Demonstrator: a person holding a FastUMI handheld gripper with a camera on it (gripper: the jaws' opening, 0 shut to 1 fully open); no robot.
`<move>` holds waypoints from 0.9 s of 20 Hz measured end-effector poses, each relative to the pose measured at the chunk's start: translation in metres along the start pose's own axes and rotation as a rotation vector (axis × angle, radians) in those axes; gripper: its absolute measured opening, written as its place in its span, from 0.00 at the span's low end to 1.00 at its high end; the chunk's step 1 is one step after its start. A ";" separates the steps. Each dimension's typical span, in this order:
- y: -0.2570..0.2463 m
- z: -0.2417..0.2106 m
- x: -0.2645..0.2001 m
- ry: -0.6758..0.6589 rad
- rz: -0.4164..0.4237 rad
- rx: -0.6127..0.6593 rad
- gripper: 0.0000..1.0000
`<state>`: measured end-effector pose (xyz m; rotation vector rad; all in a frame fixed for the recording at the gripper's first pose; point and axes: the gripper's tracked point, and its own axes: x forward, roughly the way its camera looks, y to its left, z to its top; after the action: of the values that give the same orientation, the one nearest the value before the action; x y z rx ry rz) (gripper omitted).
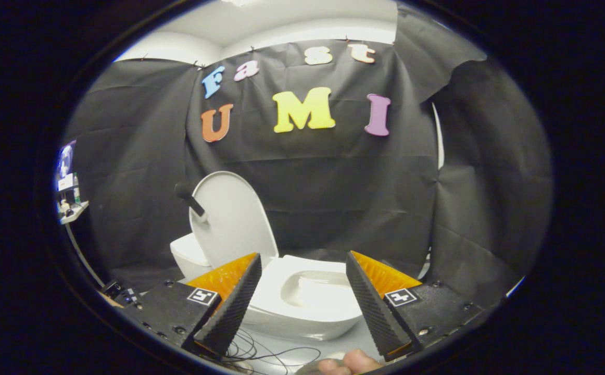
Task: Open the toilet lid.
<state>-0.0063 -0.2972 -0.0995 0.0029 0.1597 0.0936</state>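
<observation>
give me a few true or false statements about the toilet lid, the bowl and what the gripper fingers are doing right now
1. The white oval toilet lid stands raised, up off the bowl. True.
2. The hand-held gripper is shut on the lid. False: its fingers stand apart with nothing between them, and the lid lies beyond them.
3. The white ceramic toilet bowl is uncovered, with its inside in sight between the fingers. True.
4. A short black handle sticks out from the lid's edge. True.
5. The lid lies flat over the bowl. False: it stands tilted up behind the bowl.
6. The thin black cables lie inside the bowl. False: they lie on the floor in front of it.
</observation>
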 end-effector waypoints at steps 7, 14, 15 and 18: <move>-0.061 -0.009 -0.048 -0.122 -0.049 0.078 1.00; -0.068 -0.014 -0.050 -0.240 -0.037 0.080 1.00; -0.065 -0.020 -0.047 -0.225 -0.027 0.091 1.00; -0.063 -0.019 -0.046 -0.227 -0.007 0.098 1.00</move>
<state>-0.0492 -0.3642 -0.1118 0.1101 -0.0624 0.0782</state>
